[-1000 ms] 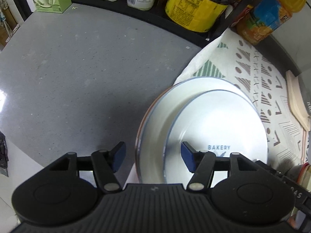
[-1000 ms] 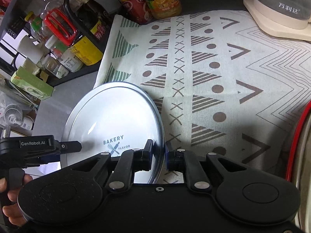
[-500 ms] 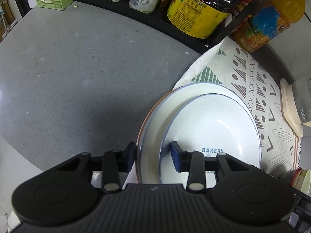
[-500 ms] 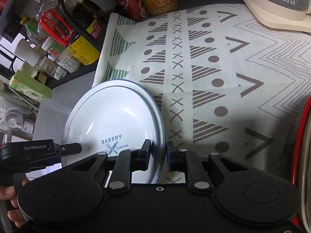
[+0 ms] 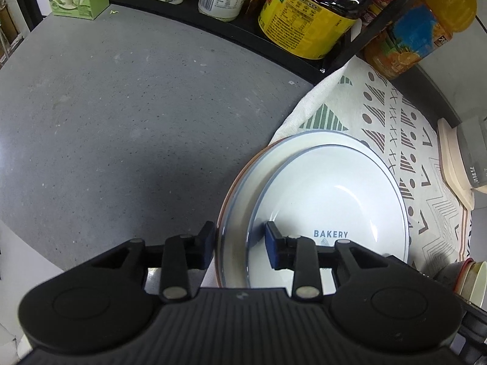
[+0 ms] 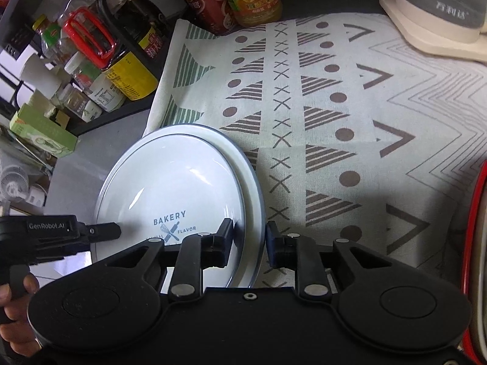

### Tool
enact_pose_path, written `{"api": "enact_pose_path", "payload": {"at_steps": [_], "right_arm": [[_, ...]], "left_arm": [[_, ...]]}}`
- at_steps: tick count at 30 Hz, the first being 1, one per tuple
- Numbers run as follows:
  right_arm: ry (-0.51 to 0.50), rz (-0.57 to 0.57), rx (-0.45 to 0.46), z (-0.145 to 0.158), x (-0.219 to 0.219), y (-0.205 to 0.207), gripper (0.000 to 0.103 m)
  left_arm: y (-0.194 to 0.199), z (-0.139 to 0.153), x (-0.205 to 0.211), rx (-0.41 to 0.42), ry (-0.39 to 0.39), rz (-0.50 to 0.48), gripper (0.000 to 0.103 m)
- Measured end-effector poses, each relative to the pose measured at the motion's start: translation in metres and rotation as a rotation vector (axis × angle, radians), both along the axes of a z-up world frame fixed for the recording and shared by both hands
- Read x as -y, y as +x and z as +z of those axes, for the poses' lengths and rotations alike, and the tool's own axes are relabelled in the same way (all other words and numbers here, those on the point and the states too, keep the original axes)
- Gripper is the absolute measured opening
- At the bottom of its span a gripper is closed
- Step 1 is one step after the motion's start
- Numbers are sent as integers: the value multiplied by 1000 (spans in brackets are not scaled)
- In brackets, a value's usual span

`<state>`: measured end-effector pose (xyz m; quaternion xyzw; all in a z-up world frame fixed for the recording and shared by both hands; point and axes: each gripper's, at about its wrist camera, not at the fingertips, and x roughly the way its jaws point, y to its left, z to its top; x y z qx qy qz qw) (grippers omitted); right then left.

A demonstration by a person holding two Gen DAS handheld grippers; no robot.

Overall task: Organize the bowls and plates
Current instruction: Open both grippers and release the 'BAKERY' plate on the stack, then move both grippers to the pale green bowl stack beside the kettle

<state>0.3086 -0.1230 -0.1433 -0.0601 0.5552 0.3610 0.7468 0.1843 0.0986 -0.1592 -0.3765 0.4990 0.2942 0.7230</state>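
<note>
Here the stack of plates lay half on the patterned cloth and half over the grey desk, a smaller BAKERY plate nested off-centre in a wider blue-rimmed plate, with what looked like a brown-edged one beneath. Both tools bracketed it from opposite sides. The left hand-held gripper pointed steeply down at the stack's near-left edge, its jaws closing: the outer pad stood outside the wide plate's rim, the inner pad on the small plate's rim, so both rims sat between them, though firm contact could not be confirmed. The right hand-held gripper straddled the right-hand rims, its jaws opening and its right pad standing clear of the rim. Probably the left side alone was nearer to bearing the stack; any lift would hinge on that rim pinch.
</note>
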Motion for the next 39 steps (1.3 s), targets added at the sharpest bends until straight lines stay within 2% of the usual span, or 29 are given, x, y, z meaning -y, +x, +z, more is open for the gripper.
{"api": "enact_pose_path", "payload": {"at_steps": [5, 8, 12, 14, 16, 19, 24, 30, 39], "right_arm": [[5, -1, 9, 1, 3, -1, 25], [15, 4, 18, 7, 7, -1, 27], [42, -7, 27, 19, 14, 0, 55], [56, -14, 53, 28, 18, 2, 59], [77, -21, 72, 38, 23, 4, 67], [105, -43, 113, 54, 33, 8, 75], [158, -110, 174, 79, 61, 17, 83], [172, -230, 248, 97, 108, 27, 89], [143, -432, 296, 99, 175, 32, 93]], "left_arm": [[3, 2, 2, -34, 15, -21, 34], [3, 5, 2, -58, 17, -16, 39], [4, 14, 4, -46, 26, -7, 49], [7, 21, 7, -35, 34, -9, 53], [11, 30, 12, -24, 51, -16, 68], [21, 43, 23, 6, 74, -34, 74], [41, 55, 48, 109, 49, -71, 81], [81, 60, 91, 162, 32, -220, 83], [142, 70, 152, 197, 13, -447, 83]]}}
